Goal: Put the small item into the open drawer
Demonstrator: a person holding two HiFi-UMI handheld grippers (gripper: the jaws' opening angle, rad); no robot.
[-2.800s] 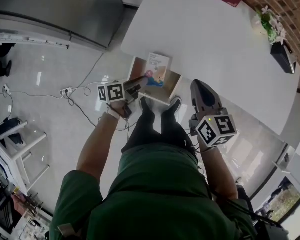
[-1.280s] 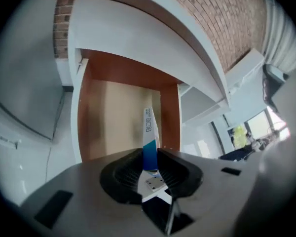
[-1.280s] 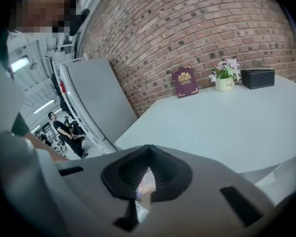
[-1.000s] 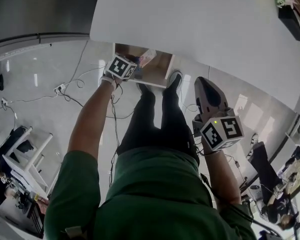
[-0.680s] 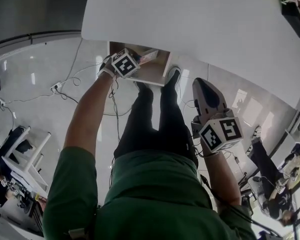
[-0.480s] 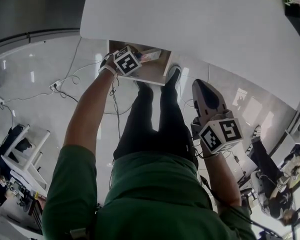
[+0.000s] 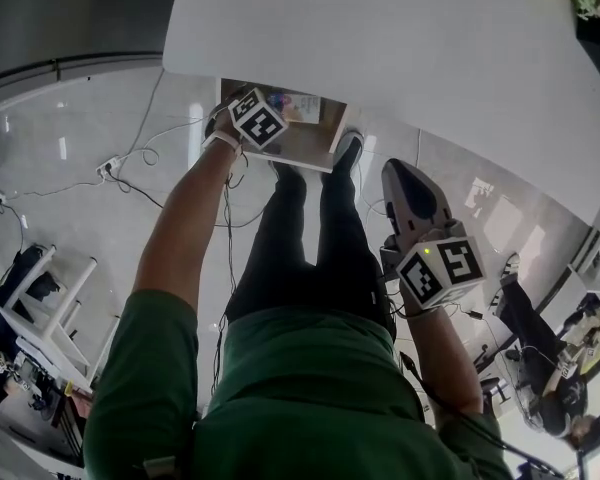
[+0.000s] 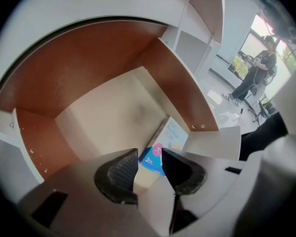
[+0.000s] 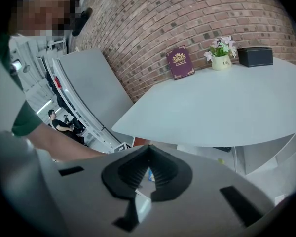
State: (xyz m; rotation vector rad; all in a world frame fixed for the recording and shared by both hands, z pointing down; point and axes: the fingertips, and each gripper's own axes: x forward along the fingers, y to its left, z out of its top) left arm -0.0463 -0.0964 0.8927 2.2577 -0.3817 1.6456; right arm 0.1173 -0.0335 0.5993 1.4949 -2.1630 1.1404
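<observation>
The small item, a flat white and blue packet with a pink spot, lies on the floor of the open drawer against its right wall. In the head view the item shows inside the drawer under the white table. My left gripper hovers inside the drawer just above the packet. Its jaws are opening, with nothing pressed between the pads. My right gripper hangs by the person's right leg, shut and holding nothing, its tips together.
The person's legs and shoes stand right in front of the drawer. Cables trail over the floor to the left, and a white rack stands further left. On the table are a red book, a flower pot and a black box.
The left gripper went deeper into the drawer with the packet, then its jaws parted; the packet now lies on the drawer floor. The right gripper stayed where it was.
</observation>
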